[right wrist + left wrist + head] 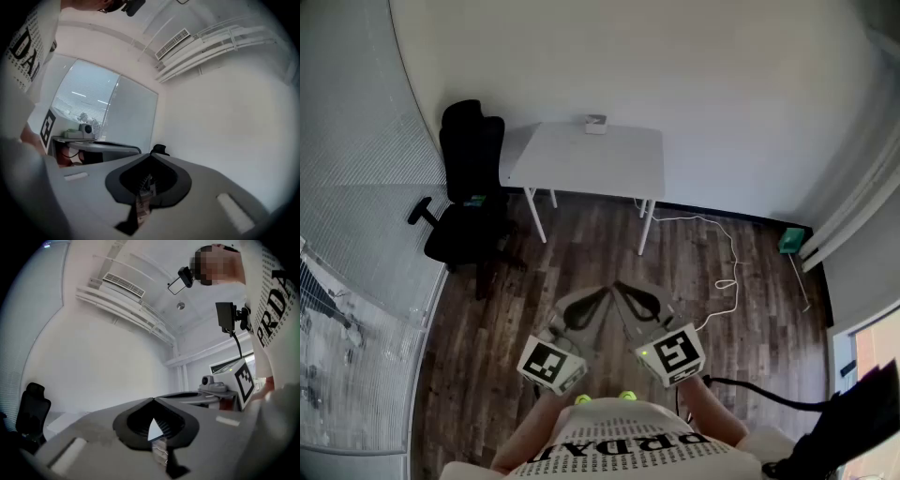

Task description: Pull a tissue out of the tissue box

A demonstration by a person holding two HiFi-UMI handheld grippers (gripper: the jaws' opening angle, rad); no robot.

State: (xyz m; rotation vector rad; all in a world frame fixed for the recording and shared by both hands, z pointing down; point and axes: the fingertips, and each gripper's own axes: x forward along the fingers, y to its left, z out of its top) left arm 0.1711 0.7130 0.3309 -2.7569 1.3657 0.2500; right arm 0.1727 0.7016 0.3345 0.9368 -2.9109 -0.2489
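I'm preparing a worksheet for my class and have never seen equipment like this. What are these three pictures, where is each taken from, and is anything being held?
There is no robot here. A person stands in a room holding a two-jaw tool in each hand. The head view comes from a camera on the person's head, looking down. The other two pictures come from cameras riding on the left gripper and the right gripper, looking along their jaws. Both pairs of jaws are closed and hold nothing. Across the wooden floor stands a white table. At its far edge is a small box, likely the tissue box. A black office chair stands beside the table.
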